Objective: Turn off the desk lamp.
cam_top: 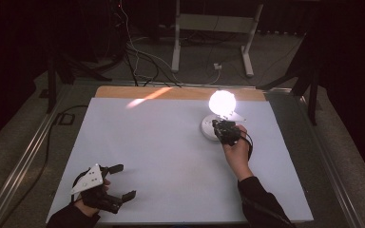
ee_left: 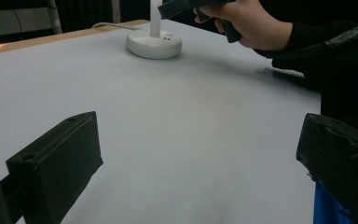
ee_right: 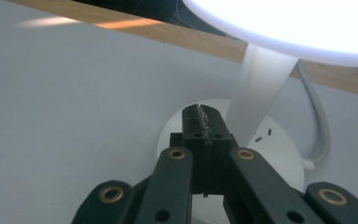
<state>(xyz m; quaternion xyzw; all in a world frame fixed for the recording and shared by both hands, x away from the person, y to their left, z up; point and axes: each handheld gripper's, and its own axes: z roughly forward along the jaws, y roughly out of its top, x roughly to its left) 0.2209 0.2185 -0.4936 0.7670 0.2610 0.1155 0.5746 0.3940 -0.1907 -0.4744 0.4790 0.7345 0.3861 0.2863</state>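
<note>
Toward the far right of the table, a lit desk lamp with the right gripper over its base.

One lamp, two grippers: the right gripper's jaws are pressed together on nothing, tips poised above the round white base beside the stem (likely to press a touch switch). By the near left corner the left gripper waits, jaws spread wide, holding nothing, probably just parked clear.
</note>
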